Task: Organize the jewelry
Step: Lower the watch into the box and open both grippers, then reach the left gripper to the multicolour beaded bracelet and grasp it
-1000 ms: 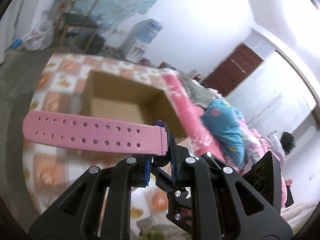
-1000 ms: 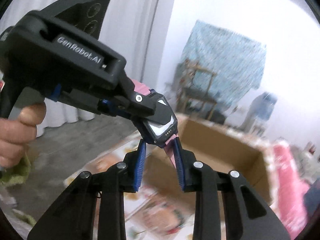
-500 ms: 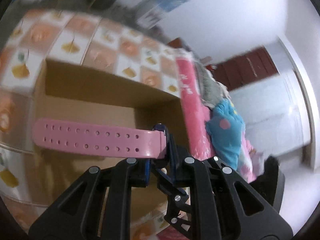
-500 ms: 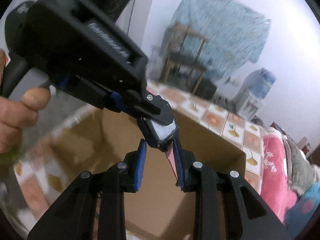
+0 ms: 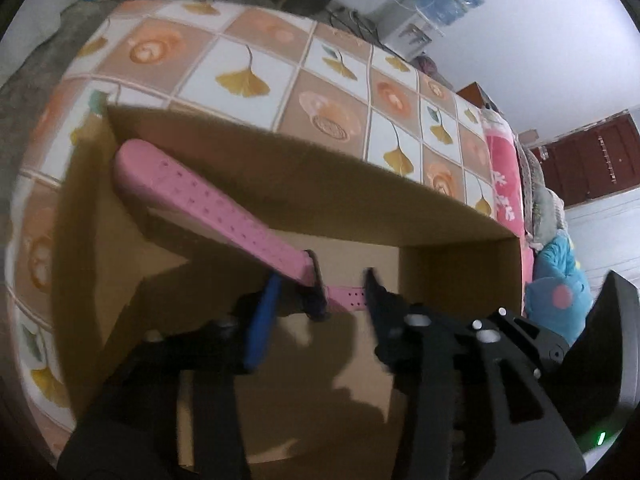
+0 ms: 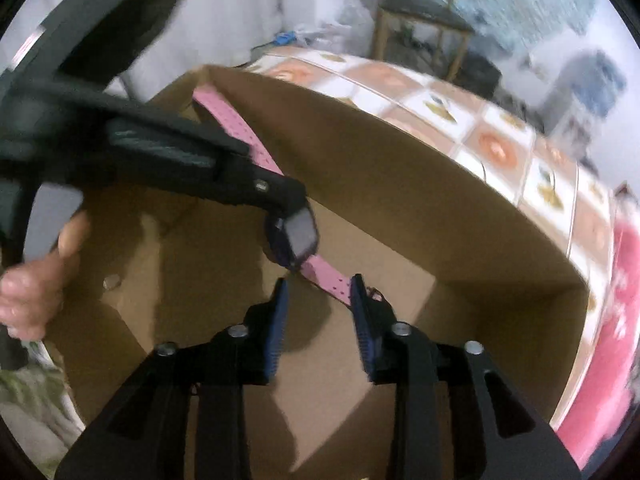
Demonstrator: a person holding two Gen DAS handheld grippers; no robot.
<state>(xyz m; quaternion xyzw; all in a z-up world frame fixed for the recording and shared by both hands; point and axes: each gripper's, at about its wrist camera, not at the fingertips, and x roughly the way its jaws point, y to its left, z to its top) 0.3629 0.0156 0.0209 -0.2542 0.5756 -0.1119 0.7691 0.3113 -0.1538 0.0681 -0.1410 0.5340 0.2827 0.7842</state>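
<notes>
Filling most of both views, an open cardboard box sits on a bed covered in a ginkgo-leaf tile print. Both grippers point down into it. The left gripper has its jaws opening, pads clear of the pink watch between them. The right gripper, jaws also opening, has the short strap end against one pad.

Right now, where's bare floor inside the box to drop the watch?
The cardboard box floor is bare nearly throughout: below the watch, toward the right wall and the near edge. Crowded only mid-air, where the left gripper and right gripper, fingers opening, flank the watch.
</notes>
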